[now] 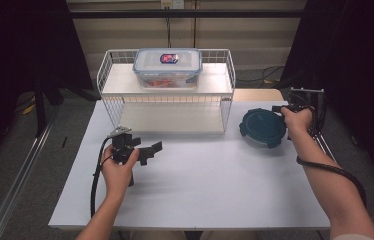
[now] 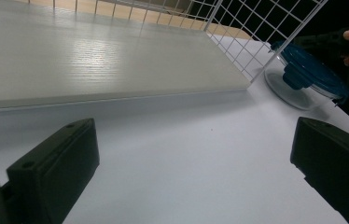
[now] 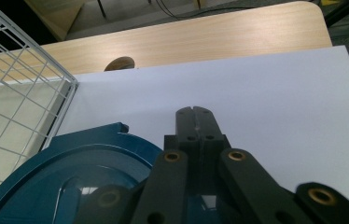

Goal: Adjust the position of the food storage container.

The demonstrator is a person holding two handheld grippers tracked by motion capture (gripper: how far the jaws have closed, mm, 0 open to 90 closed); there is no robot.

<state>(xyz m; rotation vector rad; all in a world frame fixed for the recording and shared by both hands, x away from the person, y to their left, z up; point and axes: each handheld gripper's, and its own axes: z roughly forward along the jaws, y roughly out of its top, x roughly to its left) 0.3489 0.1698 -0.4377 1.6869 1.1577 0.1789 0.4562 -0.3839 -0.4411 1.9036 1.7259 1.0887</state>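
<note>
Held low over the front left of the white table, the left gripper is seen with its jaws spread wide and nothing between them, pointed toward the lower shelf of the white wire rack. On the rack's upper shelf a clear rectangular container with a snap-on lid is set, while a round container with a dark blue lid is placed on the table just beside the rack's right end. At that round container's far right edge the right gripper is held with its jaws pressed together, and nothing is seen gripped between them.
</note>
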